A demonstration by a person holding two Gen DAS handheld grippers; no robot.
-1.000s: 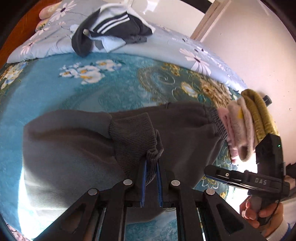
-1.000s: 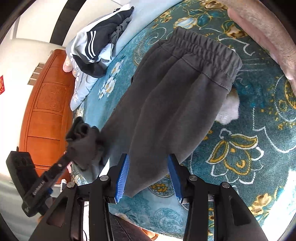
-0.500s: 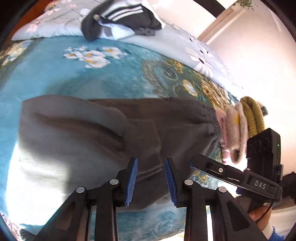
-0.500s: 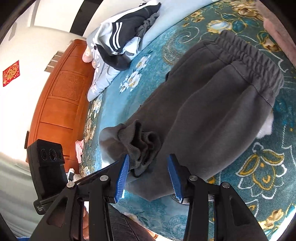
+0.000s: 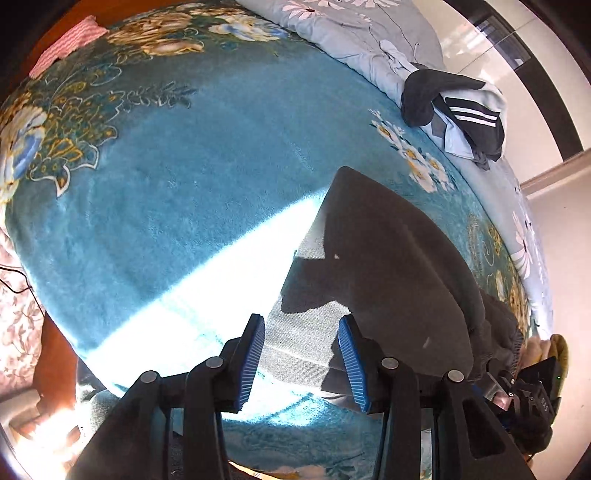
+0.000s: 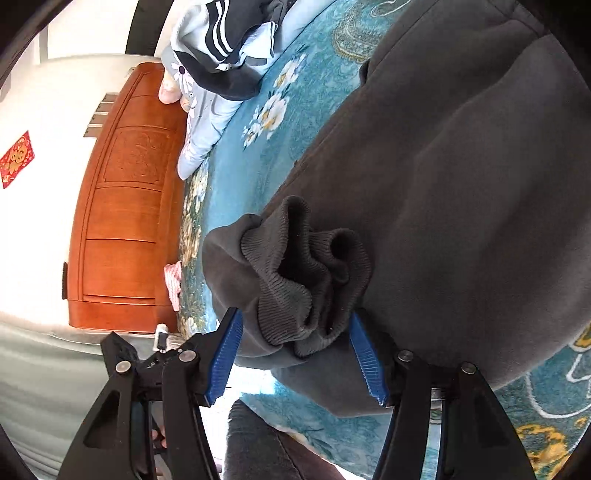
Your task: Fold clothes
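On the bed's teal blanket (image 5: 184,221) lie the grey sweatpants (image 5: 388,266), folded over. Only the right wrist view shows their bunched ribbed cuffs (image 6: 306,280), which sit between the opening right tongs (image 6: 295,354), pads not pressing. The left tongs (image 5: 301,362) are also opening, over the fold's sunlit edge and clear of it. Open blanket stretches left; a striped garment (image 5: 465,114) lies far off beside the pale quilt (image 5: 351,33)
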